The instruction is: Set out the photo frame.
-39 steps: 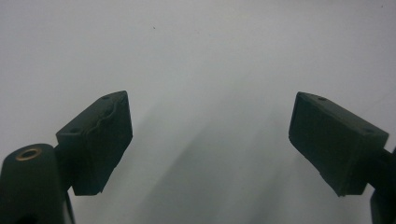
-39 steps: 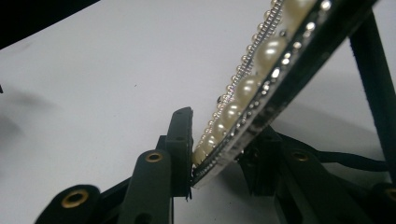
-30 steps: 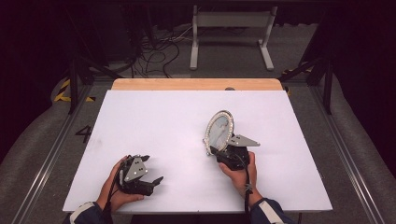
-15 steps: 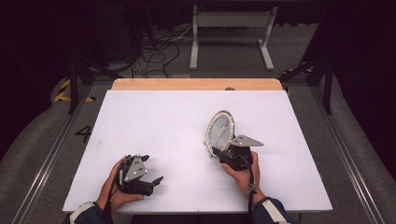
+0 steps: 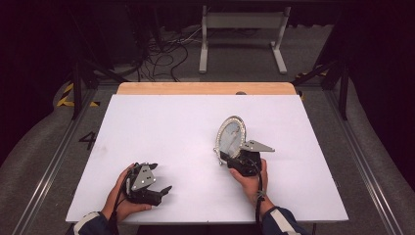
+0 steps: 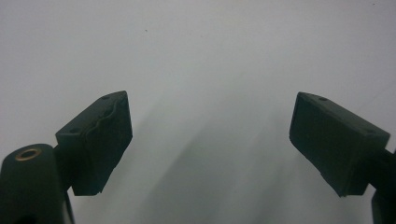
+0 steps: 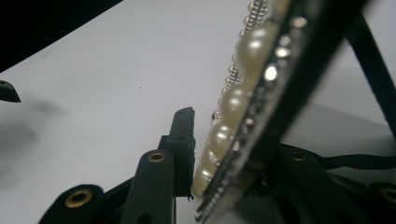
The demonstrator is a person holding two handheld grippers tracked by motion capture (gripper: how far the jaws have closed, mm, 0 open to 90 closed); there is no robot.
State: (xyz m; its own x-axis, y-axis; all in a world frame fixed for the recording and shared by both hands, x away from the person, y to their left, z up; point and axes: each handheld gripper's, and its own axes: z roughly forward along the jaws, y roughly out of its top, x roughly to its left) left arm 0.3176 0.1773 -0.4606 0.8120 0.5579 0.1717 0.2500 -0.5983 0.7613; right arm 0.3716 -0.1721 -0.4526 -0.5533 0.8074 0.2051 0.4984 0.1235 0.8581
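Right claw (image 5: 230, 159) is clamped on the bottom edge of the oval pearl-and-rhinestone-rimmed mirror (image 5: 231, 135), holding it up on edge over the white surface (image 5: 166, 122), right of centre. Compared with a second ago it's drifted a little nearer the person, so probably mid-reposition. Left claw (image 5: 164, 191) hasn't budged: jaws spread wide, nothing in them, parked at the near-left edge.
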